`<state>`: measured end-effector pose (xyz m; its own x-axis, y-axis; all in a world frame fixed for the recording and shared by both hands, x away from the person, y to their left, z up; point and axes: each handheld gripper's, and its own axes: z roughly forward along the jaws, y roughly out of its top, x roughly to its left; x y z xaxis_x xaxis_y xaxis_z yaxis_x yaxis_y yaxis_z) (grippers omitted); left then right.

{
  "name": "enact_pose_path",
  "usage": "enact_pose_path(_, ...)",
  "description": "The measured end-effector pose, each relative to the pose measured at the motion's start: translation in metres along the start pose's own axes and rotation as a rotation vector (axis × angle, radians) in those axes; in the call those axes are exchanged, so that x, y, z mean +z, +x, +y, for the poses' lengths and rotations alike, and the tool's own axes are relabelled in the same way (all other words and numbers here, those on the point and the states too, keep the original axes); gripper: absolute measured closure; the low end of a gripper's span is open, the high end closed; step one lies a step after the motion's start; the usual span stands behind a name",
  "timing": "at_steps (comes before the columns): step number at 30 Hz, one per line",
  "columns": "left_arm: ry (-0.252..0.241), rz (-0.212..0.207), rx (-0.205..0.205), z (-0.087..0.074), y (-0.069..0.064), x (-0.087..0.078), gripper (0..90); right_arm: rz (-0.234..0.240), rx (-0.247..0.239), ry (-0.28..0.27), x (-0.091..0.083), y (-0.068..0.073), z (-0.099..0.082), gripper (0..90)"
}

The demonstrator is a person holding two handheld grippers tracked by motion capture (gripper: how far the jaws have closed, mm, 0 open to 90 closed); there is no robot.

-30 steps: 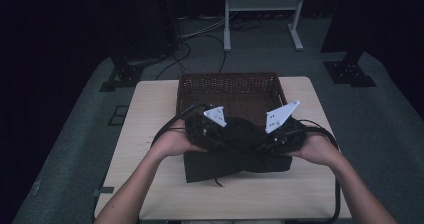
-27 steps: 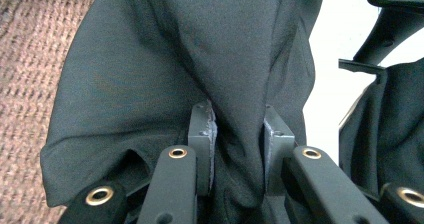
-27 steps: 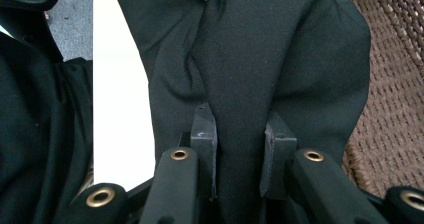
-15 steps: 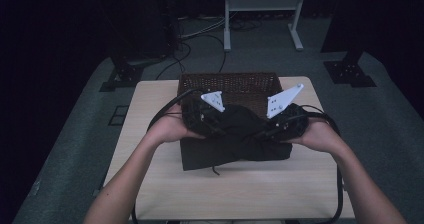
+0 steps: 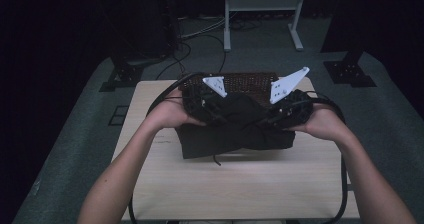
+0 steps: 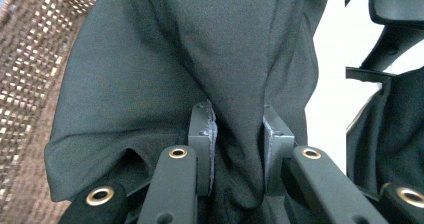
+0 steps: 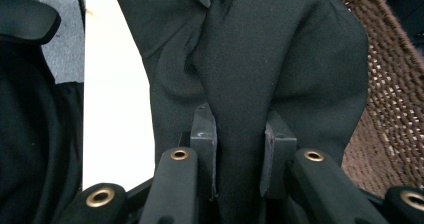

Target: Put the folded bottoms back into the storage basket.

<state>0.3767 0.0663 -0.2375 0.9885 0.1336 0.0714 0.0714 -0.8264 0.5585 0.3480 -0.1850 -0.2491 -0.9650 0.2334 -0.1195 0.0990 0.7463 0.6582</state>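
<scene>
My left gripper (image 5: 212, 104) and right gripper (image 5: 285, 106), each clamped on the black garment (image 5: 235, 129), have carried it toward 12 o'clock, over the wicker basket (image 5: 250, 80).

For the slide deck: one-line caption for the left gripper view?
Left gripper shut on a fold of black cloth, with the brown wicker basket beside it.

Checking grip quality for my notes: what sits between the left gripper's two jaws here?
A bunched fold of the black cloth sits between the left gripper's jaws, clamped, as the left gripper view shows.
</scene>
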Motion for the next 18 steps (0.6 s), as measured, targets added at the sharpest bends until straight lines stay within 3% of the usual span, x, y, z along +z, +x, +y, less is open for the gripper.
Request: enact_pose_path(18, -0.007, 0.006, 0.02, 0.021, 0.019, -0.022, 72.6, -0.036, 0.003, -0.026, -0.023, -0.015, 0.018, 72.2)
